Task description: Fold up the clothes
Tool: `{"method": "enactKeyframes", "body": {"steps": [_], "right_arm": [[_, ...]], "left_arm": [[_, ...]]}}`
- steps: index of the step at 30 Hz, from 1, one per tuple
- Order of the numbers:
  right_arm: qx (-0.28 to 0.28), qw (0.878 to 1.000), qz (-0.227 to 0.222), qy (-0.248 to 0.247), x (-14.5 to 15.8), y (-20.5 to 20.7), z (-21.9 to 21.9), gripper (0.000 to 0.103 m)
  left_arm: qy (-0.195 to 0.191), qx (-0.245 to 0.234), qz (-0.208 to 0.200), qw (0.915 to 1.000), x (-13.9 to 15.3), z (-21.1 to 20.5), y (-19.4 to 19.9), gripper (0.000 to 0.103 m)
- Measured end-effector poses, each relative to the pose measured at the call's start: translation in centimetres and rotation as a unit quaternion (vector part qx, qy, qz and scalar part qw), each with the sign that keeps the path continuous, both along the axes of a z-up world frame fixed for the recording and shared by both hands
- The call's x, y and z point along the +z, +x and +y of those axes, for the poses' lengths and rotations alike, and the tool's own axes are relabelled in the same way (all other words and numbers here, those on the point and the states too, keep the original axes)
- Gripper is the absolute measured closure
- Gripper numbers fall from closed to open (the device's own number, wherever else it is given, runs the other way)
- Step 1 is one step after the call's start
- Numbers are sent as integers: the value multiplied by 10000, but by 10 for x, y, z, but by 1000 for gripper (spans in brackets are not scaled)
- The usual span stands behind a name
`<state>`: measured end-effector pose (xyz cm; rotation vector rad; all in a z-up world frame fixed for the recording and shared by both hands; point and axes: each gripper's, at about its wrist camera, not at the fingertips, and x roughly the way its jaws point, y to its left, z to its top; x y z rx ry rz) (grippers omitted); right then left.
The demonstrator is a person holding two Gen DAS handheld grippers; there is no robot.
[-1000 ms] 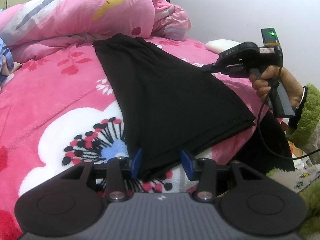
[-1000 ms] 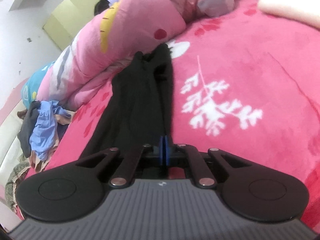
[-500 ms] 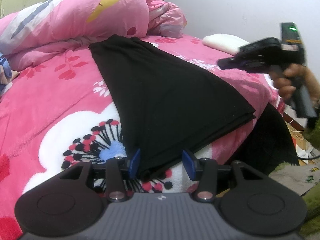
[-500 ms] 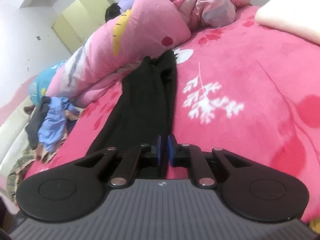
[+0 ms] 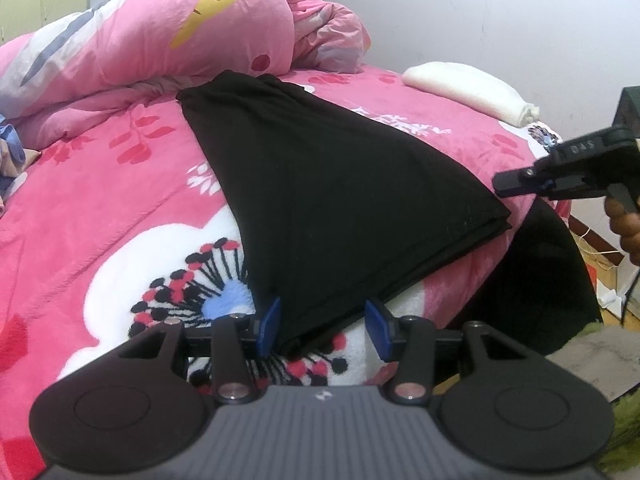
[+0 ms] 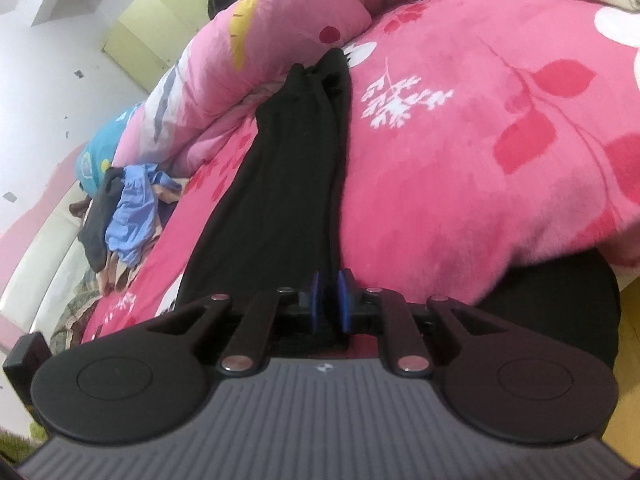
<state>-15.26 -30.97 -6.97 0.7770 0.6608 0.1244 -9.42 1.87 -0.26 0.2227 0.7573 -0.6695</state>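
Observation:
A long black garment point(image 5: 340, 184) lies flat on the pink flowered blanket point(image 5: 100, 208), narrow at the far end and wide near me. My left gripper point(image 5: 322, 326) is open, and its blue pads straddle the garment's near left corner. The right gripper point(image 5: 504, 182), held by a hand point(image 5: 628, 224), hovers just off the garment's right corner. In the right wrist view the garment point(image 6: 288, 168) runs lengthwise away from the right gripper point(image 6: 330, 300). Its pads stand a narrow gap apart, in line with the garment's right edge.
A bunched pink quilt point(image 5: 160, 40) lies across the far end of the bed. A white folded towel point(image 5: 464, 90) sits at the far right. A pile of loose clothes point(image 6: 128, 216) lies at the left side. Dark cloth point(image 5: 540, 280) hangs over the bed's near right edge.
The right gripper's pads have parted from shut to a narrow gap. It left the garment's middle right edge, swung right, and now sits low by the right corner. The left gripper stayed open.

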Motion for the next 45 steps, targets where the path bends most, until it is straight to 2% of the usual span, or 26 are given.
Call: {"method": "enactKeyframes", "body": {"steps": [3, 7, 13, 18, 21, 25, 28, 31, 35, 40, 45], "right_arm": [[76, 9999, 78, -75, -3, -1, 7, 92], [57, 9996, 47, -266, 1, -4, 13, 101], [-1, 10000, -10, -55, 5, -18, 10, 102], [-41, 9995, 313, -33, -16, -13, 14, 102], [56, 9994, 346, 43, -16, -14, 11, 100], [60, 9998, 180, -81, 2, -26, -2, 97], [-137, 9998, -33, -139, 17, -24, -22, 97], [-177, 9988, -354, -286, 32, 3, -34, 96], [-133, 9976, -568, -360, 41, 71, -41, 91], [107, 9991, -302, -278, 34, 169, -49, 83], [344, 9989, -32, -304, 22, 245, -52, 77]], "left_arm": [[15, -5, -15, 10000, 0, -1, 0, 55], [40, -41, -31, 10000, 0, 0, 0, 55], [84, -79, -28, 9999, 0, 2, -1, 55], [85, -93, -8, 9999, -1, 4, 0, 55], [135, -70, 50, 9999, 3, 5, 0, 55], [81, 70, 249, 9996, 19, 17, 2, 54], [-56, 168, 146, 9997, 36, 22, 10, 50], [-289, 100, 20, 9995, 48, 13, 28, 48], [-505, -67, 22, 9987, 46, -23, 63, 48], [-394, -157, 87, 9991, 16, -59, 102, 48], [-581, -249, 310, 9975, -8, -57, 116, 47]]}}
